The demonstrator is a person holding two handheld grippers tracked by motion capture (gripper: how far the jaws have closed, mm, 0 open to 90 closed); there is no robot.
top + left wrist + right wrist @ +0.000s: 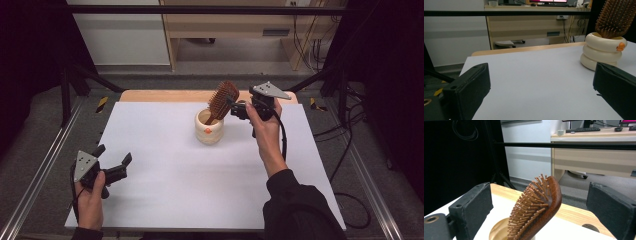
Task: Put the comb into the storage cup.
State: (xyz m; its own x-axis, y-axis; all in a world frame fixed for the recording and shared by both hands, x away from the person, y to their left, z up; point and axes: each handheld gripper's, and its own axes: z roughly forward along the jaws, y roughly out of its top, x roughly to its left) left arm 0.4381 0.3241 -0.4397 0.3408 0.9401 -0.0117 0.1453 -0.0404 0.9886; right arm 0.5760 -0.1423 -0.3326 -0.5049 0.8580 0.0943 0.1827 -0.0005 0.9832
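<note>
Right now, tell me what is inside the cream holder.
A wooden hairbrush stands in the cream holder, bristled head up and leaning. Its handle goes down inside; the holder's wall hides the lower end and the bottom.

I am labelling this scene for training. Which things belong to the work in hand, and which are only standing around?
In the work:
wooden hairbrush
cream ringed holder
right gripper, open beside the brush

Standing around:
left gripper, open, idle
desk behind the table
</note>
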